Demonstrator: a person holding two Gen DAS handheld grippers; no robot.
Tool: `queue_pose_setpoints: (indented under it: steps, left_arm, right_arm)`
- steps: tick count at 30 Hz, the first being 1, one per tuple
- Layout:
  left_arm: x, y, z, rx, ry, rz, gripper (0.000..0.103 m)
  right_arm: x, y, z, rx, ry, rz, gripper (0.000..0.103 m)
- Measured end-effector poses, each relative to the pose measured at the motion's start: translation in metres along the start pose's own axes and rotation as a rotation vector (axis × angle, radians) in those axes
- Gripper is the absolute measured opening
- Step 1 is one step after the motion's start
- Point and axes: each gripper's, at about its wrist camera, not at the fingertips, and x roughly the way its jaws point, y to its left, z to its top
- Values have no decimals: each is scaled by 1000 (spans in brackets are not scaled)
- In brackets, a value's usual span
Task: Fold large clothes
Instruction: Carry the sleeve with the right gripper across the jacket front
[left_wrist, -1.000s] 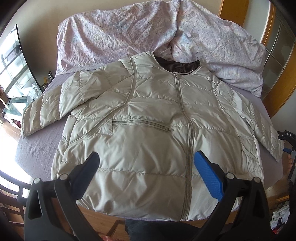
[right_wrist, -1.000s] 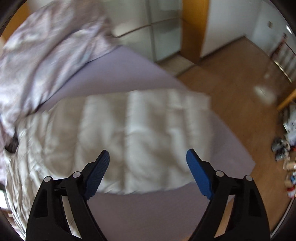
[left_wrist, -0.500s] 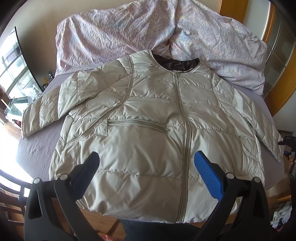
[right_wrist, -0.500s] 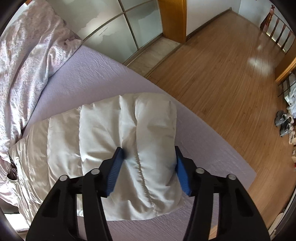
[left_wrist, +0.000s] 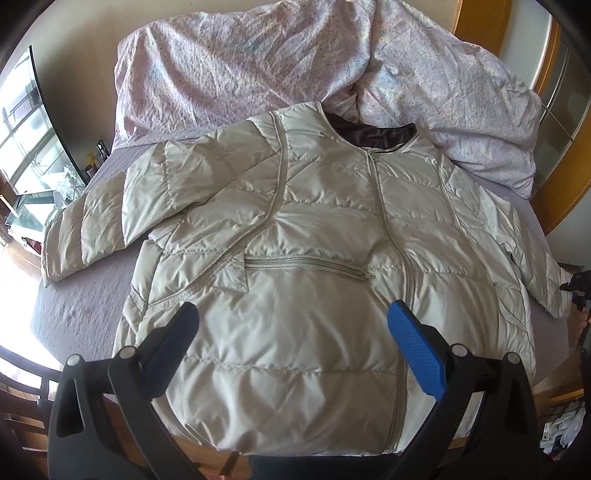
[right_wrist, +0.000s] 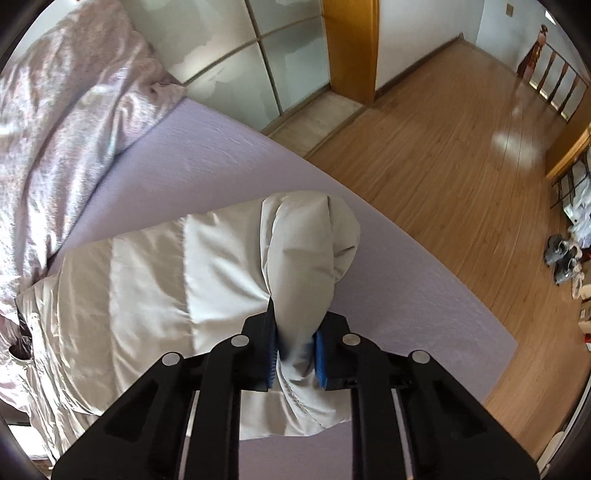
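Observation:
A pale beige quilted jacket (left_wrist: 314, 258) lies front up on the lilac bed (left_wrist: 74, 306), zipped, collar toward the pillows, both sleeves spread out. My left gripper (left_wrist: 291, 325) is open and empty, hovering above the jacket's lower front near the hem. My right gripper (right_wrist: 295, 350) is shut on the cuff end of the jacket's right-hand sleeve (right_wrist: 306, 251), which bunches up between the blue pads. That sleeve (left_wrist: 532, 266) shows at the right edge of the left wrist view, with the right gripper's black body just beyond it.
A crumpled floral duvet (left_wrist: 295, 62) is heaped at the head of the bed. A wooden floor (right_wrist: 461, 166) and glass sliding doors (right_wrist: 280, 62) lie beyond the bed's right edge (right_wrist: 369, 206). Shoes and clutter (right_wrist: 561, 254) sit on the floor at far right.
My right gripper closed on the sleeve cuff, from wide open a second ago to pinching it now. My left gripper shifted only slightly over the jacket.

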Motion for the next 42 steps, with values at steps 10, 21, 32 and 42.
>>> queue_pose_setpoints:
  steps: [10,21,32,42]
  left_arm:
    - [3,33,10,-31,-6,-21,101]
    - [4,75,15,-90,-17,-16,101]
    - [3,123,12,-177,-22,20,101]
    - [1,151,8,-227,-26,42,101]
  right_arm:
    - [-43,105,-22,-144,-35,170,16]
    - [-51,281,-102,-425,81,352,16]
    - [-35,390,-203,-582,237,441,16]
    - [-26,451,-240,-697,244,367,26]
